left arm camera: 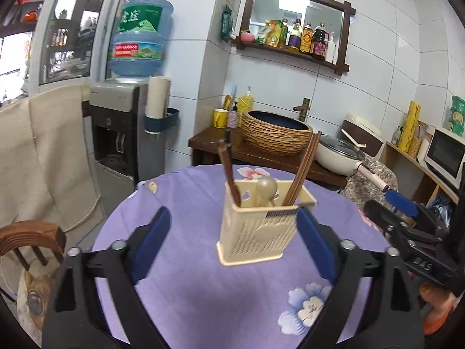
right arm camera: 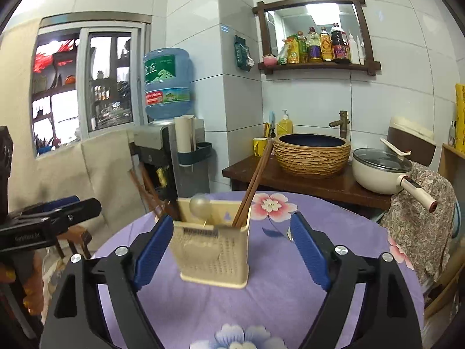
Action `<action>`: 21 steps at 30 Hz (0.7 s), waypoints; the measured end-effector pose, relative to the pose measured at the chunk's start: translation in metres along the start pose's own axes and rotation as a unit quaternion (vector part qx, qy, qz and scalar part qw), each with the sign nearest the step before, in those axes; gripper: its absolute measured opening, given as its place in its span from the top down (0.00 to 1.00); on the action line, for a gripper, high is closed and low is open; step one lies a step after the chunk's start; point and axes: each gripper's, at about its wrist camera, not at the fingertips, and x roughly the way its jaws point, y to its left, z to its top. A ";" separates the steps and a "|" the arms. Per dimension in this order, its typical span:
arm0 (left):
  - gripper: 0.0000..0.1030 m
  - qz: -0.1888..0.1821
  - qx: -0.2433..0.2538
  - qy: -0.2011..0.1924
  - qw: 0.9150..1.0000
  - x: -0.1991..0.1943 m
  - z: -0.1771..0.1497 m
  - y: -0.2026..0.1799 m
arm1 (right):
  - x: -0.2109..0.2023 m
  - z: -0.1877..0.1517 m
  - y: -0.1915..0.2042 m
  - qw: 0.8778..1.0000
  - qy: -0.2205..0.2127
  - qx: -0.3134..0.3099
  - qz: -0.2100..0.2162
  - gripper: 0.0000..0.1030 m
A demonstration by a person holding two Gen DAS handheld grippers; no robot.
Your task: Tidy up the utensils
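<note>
Holder (left arm camera: 255, 232) w/ chopsticks (left arm camera: 302, 168) & spoon (left arm camera: 266, 187) on table (left arm camera: 203, 296); L gripper (left arm camera: 232, 244) & R gripper (right arm camera: 232, 247) both spread, empty.

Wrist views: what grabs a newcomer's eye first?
The cream utensil holder standing mid-table on the purple floral tablecloth, with chopsticks, a spoon and a dark wooden utensil upright in it. Both the left gripper and right gripper are open and empty.

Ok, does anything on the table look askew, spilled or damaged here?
Nothing stands out. The utensil holder stands upright on the purple tablecloth, with chopsticks, a spoon and a dark utensil leaning inside it. Nothing is spilled.
</note>
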 end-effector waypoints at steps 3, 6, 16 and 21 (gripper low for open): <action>0.06 0.021 0.018 -0.021 0.999 -0.022 -0.032 0.005 | -0.029 -0.025 0.009 1.000 -0.018 -0.023 0.003 0.09; 0.06 0.033 0.024 -0.031 0.999 -0.042 -0.067 0.011 | -0.053 -0.054 0.015 0.999 -0.026 -0.022 -0.003 0.06; 0.06 0.011 -0.027 -0.029 0.999 -0.101 -0.163 0.017 | -0.112 -0.137 0.036 1.000 0.001 0.004 -0.028 0.06; 0.06 0.002 -0.005 0.005 1.000 -0.110 -0.196 -0.001 | -0.129 -0.163 0.047 0.999 0.026 0.005 -0.043 0.06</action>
